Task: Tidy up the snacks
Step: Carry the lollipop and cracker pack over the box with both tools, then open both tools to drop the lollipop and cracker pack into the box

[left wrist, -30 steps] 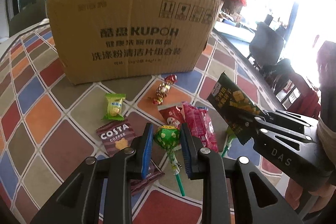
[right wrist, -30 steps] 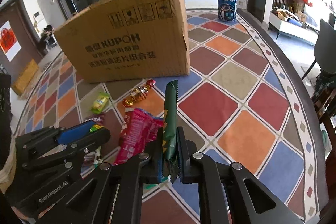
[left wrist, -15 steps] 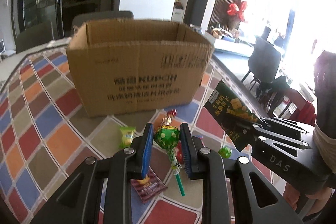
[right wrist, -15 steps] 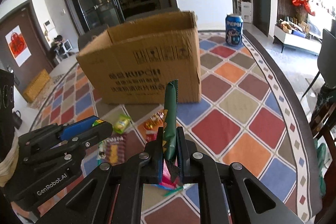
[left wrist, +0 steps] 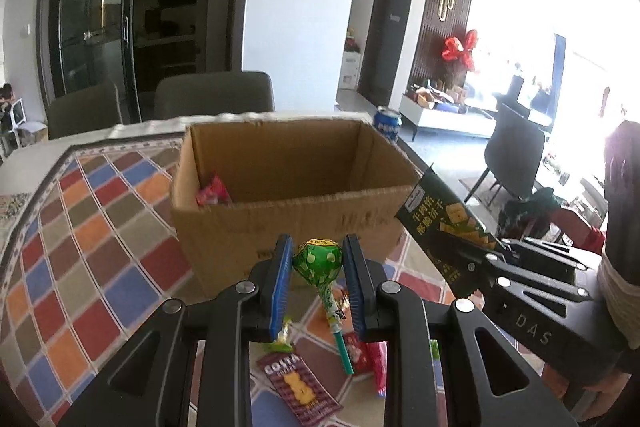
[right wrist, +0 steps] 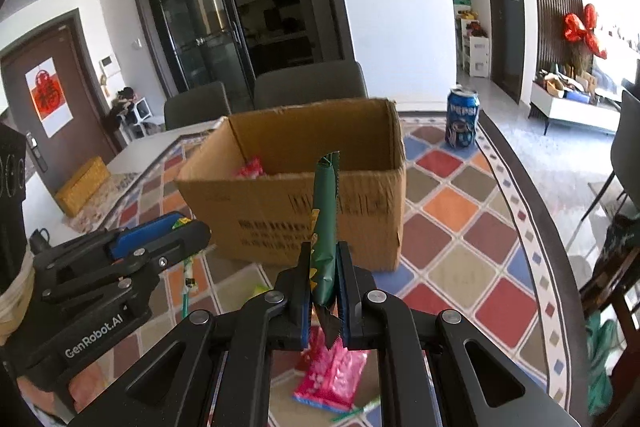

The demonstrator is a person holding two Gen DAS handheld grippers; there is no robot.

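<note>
Left tool (left wrist: 318, 281), raised above the counter (left wrist: 100, 247), is clamped by its blue-padded fingers (left wrist: 280, 287) on the round head of a green lollipop (left wrist: 319, 262), whose stick slants down and toward the camera between them. Right tool (right wrist: 323, 283) is clamped on the lower part of a dark green cracker packet (right wrist: 326, 227), which stands upright and edge-on in the right wrist view; in the left wrist view the same packet shows its printed face, slanting up toward the near right corner of the box. Just beyond both tools stands an open cardboard box (left wrist: 296, 195) on the counter's multicoloured diamond-patterned cloth; a pink wrapper (left wrist: 214, 193) lies inside it against the left wall. On the cloth below the left tool lie a maroon Costa Coffee sachet (left wrist: 300, 391), a small yellow-green sweet (left wrist: 280, 337) partly hidden by a finger, and red packets (left wrist: 366, 351) beside the lollipop stick. Below the right tool lies a pink snack bag (right wrist: 332, 375). To the right of and behind the box, well apart from the snacks, a blue Pepsi can (right wrist: 462, 119) stands upright near the counter edge. Grey chairs (left wrist: 212, 99) stand behind the counter.
</note>
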